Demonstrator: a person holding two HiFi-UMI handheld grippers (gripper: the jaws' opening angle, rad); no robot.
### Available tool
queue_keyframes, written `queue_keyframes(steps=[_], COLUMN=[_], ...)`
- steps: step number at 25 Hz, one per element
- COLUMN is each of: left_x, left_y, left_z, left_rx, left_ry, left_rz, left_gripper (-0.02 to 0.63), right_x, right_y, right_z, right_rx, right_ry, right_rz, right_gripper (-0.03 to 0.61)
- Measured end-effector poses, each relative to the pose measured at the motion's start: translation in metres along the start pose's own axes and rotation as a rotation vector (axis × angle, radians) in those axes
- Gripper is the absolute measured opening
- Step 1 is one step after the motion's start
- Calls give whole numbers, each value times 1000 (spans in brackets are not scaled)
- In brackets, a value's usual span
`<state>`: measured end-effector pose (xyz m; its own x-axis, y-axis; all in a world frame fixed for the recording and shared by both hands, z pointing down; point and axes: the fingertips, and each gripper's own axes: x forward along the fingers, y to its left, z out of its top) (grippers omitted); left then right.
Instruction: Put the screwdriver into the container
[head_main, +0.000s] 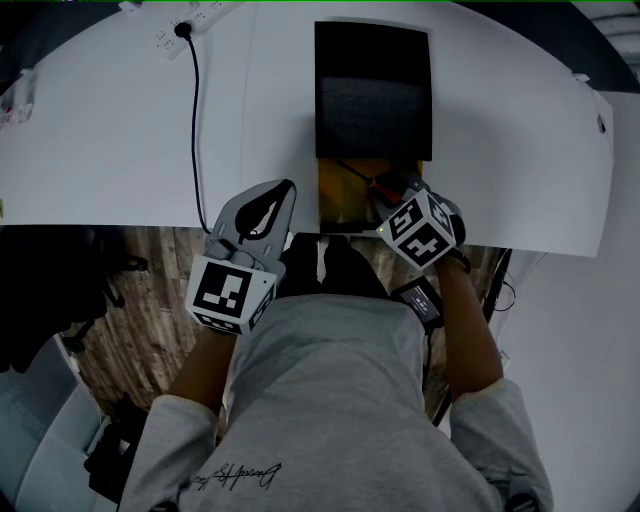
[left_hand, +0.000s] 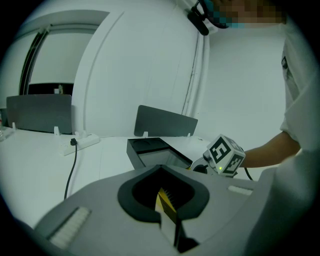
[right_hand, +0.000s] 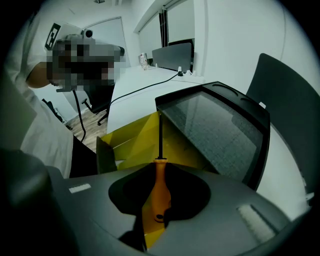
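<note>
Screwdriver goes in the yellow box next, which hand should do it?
Right. The right tongs grip the screwdriver above the yellow container; the left tongs hold nothing, off to the side.

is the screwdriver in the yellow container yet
Not in yet: the screwdriver is gripped by its orange handle in the right gripper, shaft pointing into the open yellow container.

Dim, bluish frames; white table (head_main: 100, 150) evenly lit, floor (head_main: 150, 330) dark. Gripper views: strong fisheye, black corners, left gripper (left_hand: 167, 210) body soft.
</note>
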<state>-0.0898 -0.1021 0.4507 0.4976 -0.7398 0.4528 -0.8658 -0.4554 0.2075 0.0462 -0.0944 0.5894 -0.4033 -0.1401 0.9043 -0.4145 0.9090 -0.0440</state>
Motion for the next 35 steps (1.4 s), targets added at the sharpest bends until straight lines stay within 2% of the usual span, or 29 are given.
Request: queue_keyframes(steps=[18,35], left_x=[0,-1], left_y=[10,16], left_z=[-2,-2], left_rx=[-13,-17], left_ry=[6,3], left_rz=[9,10], left_gripper=[2,2], right_x=[17,22], right_y=[1,2], right_z=[0,-1], right_rx=[-33,-66], right_ry=[86,136], right_rz=[17,-20], right_gripper=[86,89])
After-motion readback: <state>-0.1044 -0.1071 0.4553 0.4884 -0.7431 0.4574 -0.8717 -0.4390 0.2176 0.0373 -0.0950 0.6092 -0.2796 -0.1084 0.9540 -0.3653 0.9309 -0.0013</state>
